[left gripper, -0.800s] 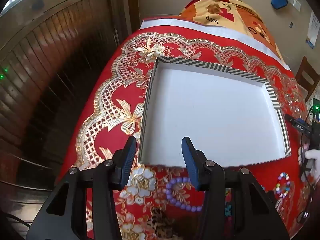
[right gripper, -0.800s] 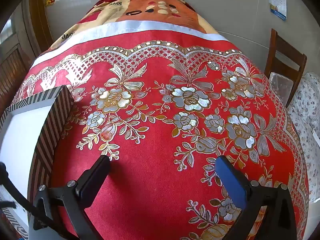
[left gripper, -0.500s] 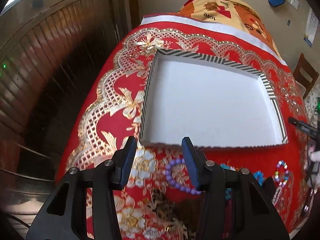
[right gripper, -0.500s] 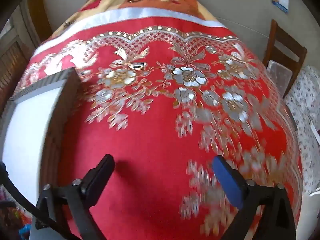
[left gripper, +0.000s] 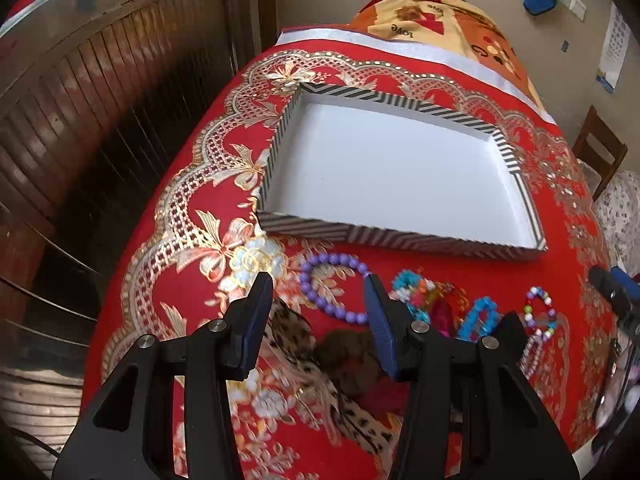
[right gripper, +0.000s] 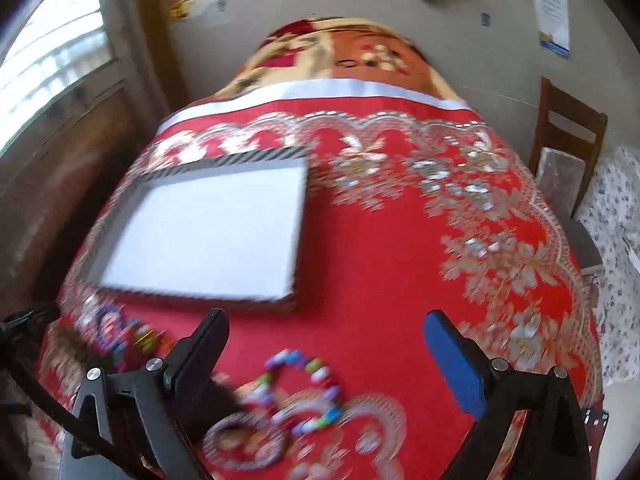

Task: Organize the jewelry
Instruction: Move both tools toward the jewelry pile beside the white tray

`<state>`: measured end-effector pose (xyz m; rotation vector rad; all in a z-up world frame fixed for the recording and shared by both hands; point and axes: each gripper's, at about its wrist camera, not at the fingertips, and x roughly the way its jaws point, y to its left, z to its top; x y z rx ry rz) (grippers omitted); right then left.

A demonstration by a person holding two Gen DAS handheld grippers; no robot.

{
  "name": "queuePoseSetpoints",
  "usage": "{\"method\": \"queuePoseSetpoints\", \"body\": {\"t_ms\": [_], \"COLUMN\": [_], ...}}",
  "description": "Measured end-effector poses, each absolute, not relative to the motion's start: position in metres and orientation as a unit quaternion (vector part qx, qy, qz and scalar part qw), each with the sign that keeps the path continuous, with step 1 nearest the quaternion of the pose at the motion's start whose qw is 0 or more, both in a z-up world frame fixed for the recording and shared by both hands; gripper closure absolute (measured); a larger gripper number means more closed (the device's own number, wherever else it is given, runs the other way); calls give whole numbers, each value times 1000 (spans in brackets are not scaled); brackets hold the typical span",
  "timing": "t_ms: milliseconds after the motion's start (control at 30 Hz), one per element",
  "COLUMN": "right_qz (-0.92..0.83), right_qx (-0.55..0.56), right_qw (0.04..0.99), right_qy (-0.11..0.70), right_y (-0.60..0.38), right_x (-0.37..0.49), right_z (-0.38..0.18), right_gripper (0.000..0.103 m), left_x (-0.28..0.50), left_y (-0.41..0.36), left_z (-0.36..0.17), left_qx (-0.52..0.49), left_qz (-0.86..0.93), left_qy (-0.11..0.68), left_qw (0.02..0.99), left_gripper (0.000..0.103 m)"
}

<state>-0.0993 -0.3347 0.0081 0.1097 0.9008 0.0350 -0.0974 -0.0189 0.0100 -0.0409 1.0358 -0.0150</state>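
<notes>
A shallow white tray (left gripper: 280, 138) with a black-and-white striped rim lies on the red floral tablecloth; it also shows blurred in the right wrist view as the tray (right gripper: 298, 296). In front of it lie a purple bead bracelet (left gripper: 316, 300), turquoise and mixed-colour bead pieces (left gripper: 416, 292), a blue bead loop (left gripper: 478, 316) and a multicolour bead bracelet (left gripper: 540, 312). My left gripper (left gripper: 318, 300) hangs open over the purple bracelet, nothing between its fingers. My right gripper (right gripper: 326, 332) stands wide open above the multicolour bead bracelet (right gripper: 300, 392), apart from it.
A leopard-print and brown fabric piece (left gripper: 344, 356) lies near the table's front edge. Wooden panelling (left gripper: 100, 120) drops off left of the table. A wooden chair (right gripper: 568, 140) stands at the right, beside a floral-covered seat (right gripper: 616, 260).
Both grippers have pulled back toward the table's near edge. The tray now sits farther away and the row of bead jewelry has come into view under them. The right view is blurred by motion.
</notes>
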Motion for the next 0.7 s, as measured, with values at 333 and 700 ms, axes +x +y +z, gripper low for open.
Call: {"method": "queuePoseSetpoints", "body": {"t_ms": [333,700], "right_qz": [48,51], "right_qx": [39,23], "right_qw": [903,903], "right_qy": [425,427], "right_y": [-289,-270], "right_x": [-137,-148], "right_z": [19,24], "right_gripper": [6,6], "left_x": [-128,-147], "left_y": [-34,-40], "left_z": [20,21], "left_qx": [-5,-3], "left_qz": [-18,-13], "left_qy": [477,476], "left_qw": [879,879], "left_gripper": [56,56]}}
